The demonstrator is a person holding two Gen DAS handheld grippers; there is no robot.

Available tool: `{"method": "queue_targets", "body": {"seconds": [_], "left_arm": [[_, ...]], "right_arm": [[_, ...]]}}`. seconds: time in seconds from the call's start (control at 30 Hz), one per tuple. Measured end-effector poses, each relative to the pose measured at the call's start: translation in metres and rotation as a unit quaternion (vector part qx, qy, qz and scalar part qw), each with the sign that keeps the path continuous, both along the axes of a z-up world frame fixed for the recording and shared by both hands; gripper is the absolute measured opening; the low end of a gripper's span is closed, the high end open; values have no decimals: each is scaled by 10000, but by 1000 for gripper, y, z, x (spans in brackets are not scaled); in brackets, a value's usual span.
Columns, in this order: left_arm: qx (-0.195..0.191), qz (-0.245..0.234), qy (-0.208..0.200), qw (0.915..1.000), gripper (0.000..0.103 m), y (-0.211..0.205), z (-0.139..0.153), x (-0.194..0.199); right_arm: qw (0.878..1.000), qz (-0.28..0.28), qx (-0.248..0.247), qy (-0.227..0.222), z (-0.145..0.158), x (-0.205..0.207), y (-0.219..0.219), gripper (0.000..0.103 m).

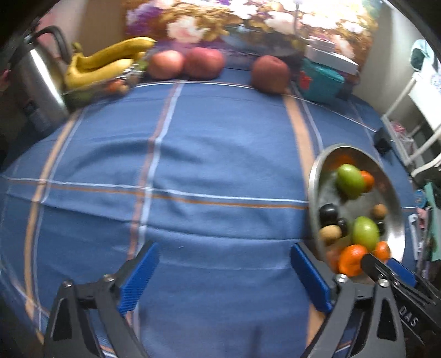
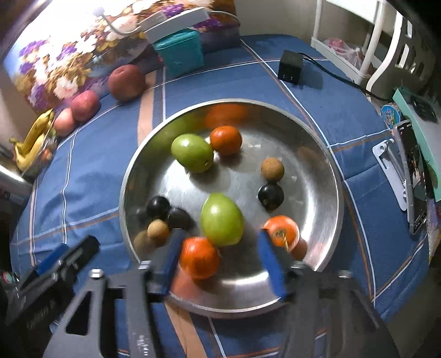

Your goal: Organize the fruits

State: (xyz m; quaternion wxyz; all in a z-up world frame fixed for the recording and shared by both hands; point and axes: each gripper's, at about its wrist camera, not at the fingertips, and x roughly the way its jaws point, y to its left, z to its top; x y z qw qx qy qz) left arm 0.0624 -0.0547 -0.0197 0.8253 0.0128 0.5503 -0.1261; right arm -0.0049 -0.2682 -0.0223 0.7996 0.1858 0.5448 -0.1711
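A round steel tray [image 2: 317,154] on the blue tablecloth holds several small fruits: two green ones [image 2: 222,219], orange ones [image 2: 199,257], dark plums [image 2: 271,196] and brown ones [image 2: 272,169]. My right gripper [image 2: 219,261] is open over the tray's near side, its jaws either side of an orange fruit and the nearer green one, holding nothing. My left gripper [image 1: 224,275] is open and empty above bare cloth, left of the tray [image 1: 314,176]. Bananas [image 1: 104,63] and three red apples [image 1: 204,63] lie at the table's back.
A steel kettle [image 1: 35,82] stands back left. A teal box [image 1: 321,82] and floral picture [image 1: 248,19] are at the back. A black adapter [image 2: 290,67] with cable lies beyond the tray. A phone on a stand [image 2: 410,176] and white chair [image 2: 386,49] are to the right.
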Motion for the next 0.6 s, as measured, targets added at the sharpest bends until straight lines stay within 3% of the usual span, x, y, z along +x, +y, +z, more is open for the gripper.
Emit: {"method": "queue_targets", "body": {"seconds": [0.17, 0.3, 0.6], "left_arm": [[272, 165, -156, 9994, 103, 24, -4, -14], [305, 200, -157, 9992, 103, 34, -4, -24], [489, 264, -377, 9977, 103, 47, 8, -51]], "right_arm": [[9996, 272, -32, -25, -7, -13, 22, 70], [9988, 466, -95, -121, -9, -25, 38, 84], [9974, 593, -279, -293, -9, -45, 52, 84]]}}
